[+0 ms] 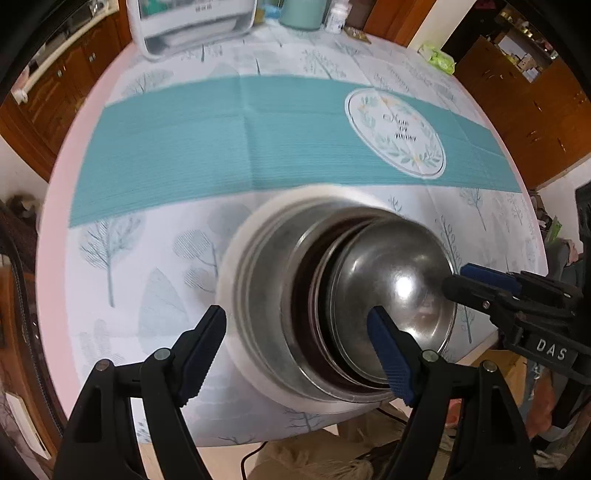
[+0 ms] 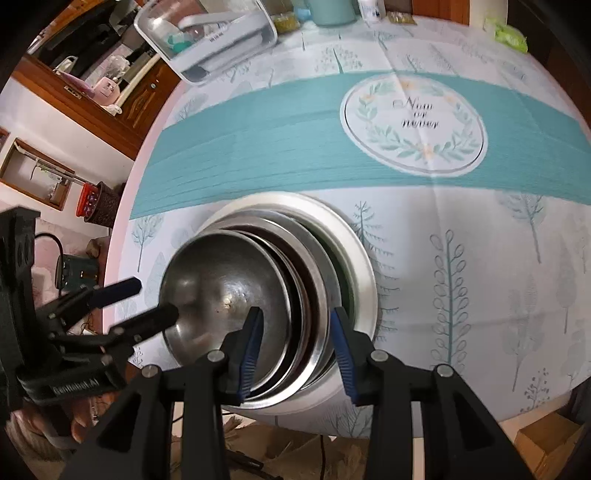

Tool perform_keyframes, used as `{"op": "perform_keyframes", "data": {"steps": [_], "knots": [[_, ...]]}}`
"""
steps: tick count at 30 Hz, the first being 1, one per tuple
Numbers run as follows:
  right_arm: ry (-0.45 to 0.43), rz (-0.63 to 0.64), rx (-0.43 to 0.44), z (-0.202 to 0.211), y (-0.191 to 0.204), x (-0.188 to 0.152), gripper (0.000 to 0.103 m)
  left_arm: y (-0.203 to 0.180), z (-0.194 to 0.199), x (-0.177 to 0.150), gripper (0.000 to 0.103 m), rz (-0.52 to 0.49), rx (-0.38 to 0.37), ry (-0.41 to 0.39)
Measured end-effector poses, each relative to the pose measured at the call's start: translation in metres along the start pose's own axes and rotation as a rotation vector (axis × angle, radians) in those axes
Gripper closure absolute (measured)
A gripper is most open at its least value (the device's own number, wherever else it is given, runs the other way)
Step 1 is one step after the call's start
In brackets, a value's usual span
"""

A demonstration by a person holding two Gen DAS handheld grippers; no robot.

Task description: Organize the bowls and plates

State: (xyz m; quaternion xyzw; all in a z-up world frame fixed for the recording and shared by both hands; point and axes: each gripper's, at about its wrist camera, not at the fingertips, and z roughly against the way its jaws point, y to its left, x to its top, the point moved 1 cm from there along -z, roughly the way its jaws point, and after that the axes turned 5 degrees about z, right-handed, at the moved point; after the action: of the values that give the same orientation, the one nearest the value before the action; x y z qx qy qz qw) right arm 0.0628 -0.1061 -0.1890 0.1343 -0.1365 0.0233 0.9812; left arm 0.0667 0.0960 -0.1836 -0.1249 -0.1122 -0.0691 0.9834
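Observation:
A stack of dishes sits near the table's front edge: a white plate (image 1: 236, 295) at the bottom, steel plates (image 1: 266, 280) nested on it, and a steel bowl (image 1: 395, 280) on top. The same stack shows in the right wrist view, with the white plate (image 2: 354, 251) and the steel bowl (image 2: 221, 280). My left gripper (image 1: 297, 354) is open, its fingers straddling the near left part of the stack. My right gripper (image 2: 297, 347) is open over the stack's near rim; it also shows in the left wrist view (image 1: 465, 280) at the bowl's right rim. The left gripper shows in the right wrist view (image 2: 147, 299) too.
The round table (image 1: 51, 206) has a tree-print cloth with a teal band (image 1: 221, 140). A clear storage box (image 2: 207, 33) and a teal canister (image 1: 303, 11) stand at the far edge. A green packet (image 2: 509, 33) lies far right. Wooden cabinets surround the table.

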Motion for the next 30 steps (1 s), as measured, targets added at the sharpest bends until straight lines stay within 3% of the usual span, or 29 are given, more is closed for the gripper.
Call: {"op": "perform_keyframes", "data": {"steps": [7, 9, 14, 19, 22, 30], "knots": [[-0.084, 0.005, -0.041, 0.029, 0.002, -0.02, 0.065, -0.027, 0.027, -0.003, 0.019, -0.069, 0.016, -0.086], [-0.102, -0.005, -0.057, 0.039, -0.002, -0.028, 0.065, -0.041, 0.029, -0.003, 0.013, -0.092, 0.012, -0.092], [-0.153, -0.019, -0.104, 0.065, -0.009, -0.043, 0.065, -0.074, 0.042, -0.005, 0.011, -0.151, 0.017, -0.122], [-0.226, -0.002, -0.142, 0.1, -0.014, -0.051, 0.065, -0.098, 0.058, -0.005, 0.01, -0.132, -0.026, -0.181], [-0.272, 0.039, -0.175, 0.122, -0.014, -0.054, 0.064, -0.114, 0.071, -0.006, 0.001, -0.113, -0.024, -0.223], [-0.365, 0.14, -0.209, 0.175, -0.022, -0.057, 0.06, -0.145, 0.093, -0.008, 0.001, -0.032, -0.026, -0.295]]}}
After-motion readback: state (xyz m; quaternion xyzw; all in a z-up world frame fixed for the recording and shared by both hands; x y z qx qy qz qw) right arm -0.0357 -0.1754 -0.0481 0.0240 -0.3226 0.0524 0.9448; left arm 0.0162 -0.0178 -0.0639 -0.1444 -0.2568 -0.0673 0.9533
